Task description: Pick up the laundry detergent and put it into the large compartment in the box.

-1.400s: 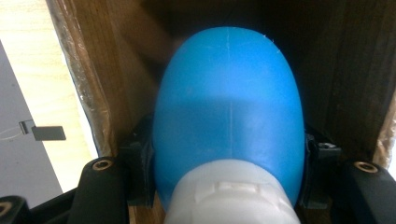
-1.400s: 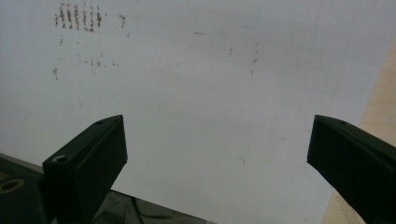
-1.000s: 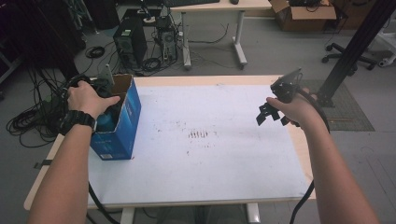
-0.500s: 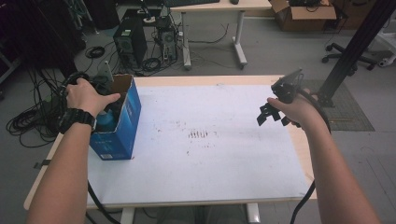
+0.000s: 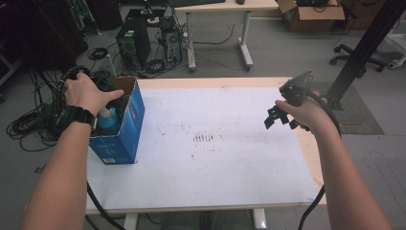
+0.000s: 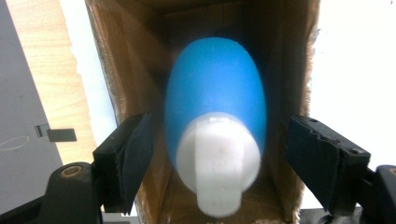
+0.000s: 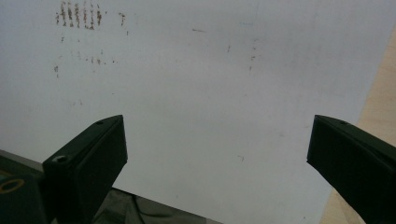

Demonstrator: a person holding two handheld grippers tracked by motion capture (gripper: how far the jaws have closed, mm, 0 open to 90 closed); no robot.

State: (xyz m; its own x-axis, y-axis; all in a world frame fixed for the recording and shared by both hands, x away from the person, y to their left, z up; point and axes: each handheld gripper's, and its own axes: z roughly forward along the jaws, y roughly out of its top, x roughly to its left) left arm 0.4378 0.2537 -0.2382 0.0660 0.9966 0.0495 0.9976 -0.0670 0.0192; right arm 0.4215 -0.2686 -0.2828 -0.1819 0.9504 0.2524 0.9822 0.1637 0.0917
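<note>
1. The left tongs (image 6: 215, 154) are lowered into the open top of a blue cardboard box (image 5: 125, 129) that stands at the left edge of the bench (image 5: 210, 187).
2. Inside this box stands a blue bottle (image 6: 215, 107) with a white cap (image 6: 218, 158); in the left gripper view the cap points toward the camera and is blurred because it is very near.
3. The jaws of the left tongs are spread, one on each side of the bottle, and between each jaw and the bottle there is a gap. So the left tongs are released and grasp nothing.
4. In the high view the left hand (image 5: 88, 93) covers the back part of the box opening, and the bottle (image 5: 109, 120) is seen just below the wrist, against the near inner wall of the box.
5. The right tongs (image 5: 277, 120) are held above the right part of the bench, well apart from the box.
6. In the right gripper view its jaws stand wide apart with nothing between them, so the right tongs (image 7: 217, 158) are released too; under them is the white sheet (image 7: 201, 93) that covers the bench, with small brown marks (image 7: 79, 14) on it.
7. The right hand (image 5: 306, 112) is near the right border of the white sheet, where the wooden edge of the bench shows.
</note>
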